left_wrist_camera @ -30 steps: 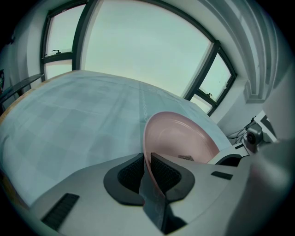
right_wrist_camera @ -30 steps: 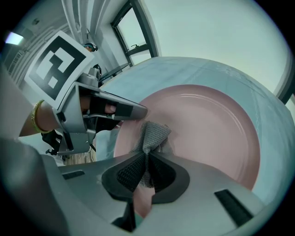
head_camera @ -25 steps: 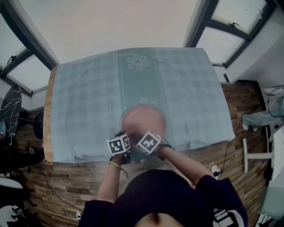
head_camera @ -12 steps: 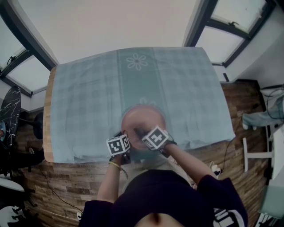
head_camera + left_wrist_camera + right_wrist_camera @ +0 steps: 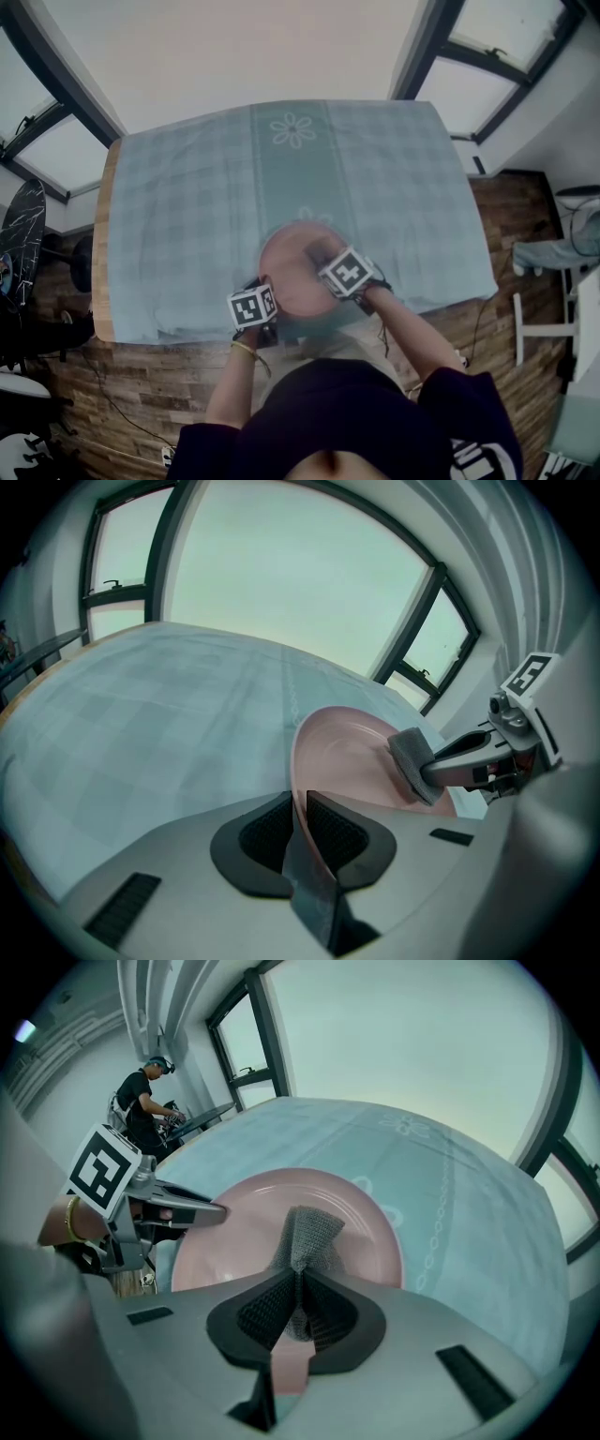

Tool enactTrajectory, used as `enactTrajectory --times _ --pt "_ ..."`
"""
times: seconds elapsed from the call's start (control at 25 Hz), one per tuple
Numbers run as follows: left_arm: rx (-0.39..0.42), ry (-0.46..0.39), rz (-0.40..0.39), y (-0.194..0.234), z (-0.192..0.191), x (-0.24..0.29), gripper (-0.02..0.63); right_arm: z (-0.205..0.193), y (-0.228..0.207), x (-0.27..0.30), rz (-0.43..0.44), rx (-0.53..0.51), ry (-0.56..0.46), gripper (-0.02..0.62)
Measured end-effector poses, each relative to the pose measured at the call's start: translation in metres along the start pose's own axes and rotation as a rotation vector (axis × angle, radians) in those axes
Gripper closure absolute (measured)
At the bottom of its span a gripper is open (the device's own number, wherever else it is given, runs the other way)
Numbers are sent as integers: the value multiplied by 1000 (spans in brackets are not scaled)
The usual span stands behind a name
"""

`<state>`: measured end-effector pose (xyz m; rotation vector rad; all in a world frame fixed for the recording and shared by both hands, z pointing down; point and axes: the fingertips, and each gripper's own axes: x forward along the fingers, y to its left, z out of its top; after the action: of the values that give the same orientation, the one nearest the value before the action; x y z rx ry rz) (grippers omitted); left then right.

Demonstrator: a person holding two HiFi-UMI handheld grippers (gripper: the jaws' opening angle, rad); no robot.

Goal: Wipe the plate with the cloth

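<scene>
Progress: wiping looks under way. The grey cloth [image 5: 311,1230] lies against the pink plate [image 5: 234,1232]; no dirt shows, so what remains is unclear.
Plate: at the near edge of the checked tablecloth [image 5: 187,216].
Left gripper [image 5: 300,808]: jaws clamped on the plate's near rim.
Right gripper [image 5: 298,1288]: jaws pinched tight on the cloth.
</scene>
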<state>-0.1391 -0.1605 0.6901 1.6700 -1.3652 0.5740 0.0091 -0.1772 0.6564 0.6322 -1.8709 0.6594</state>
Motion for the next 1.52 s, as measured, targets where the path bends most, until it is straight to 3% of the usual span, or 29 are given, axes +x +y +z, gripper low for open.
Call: enactTrajectory --times 0.56,1.12,1.52 --pt "0 0 -4 0 1 0 549 -14 -59 -1 -196 -74 133 563" --pt "-8 -7 11 0 1 0 549 -30 -37 8 -157 -112 189 563" --pt "-8 -14 25 1 0 1 549 -47 -3 11 -77 -105 199 563"
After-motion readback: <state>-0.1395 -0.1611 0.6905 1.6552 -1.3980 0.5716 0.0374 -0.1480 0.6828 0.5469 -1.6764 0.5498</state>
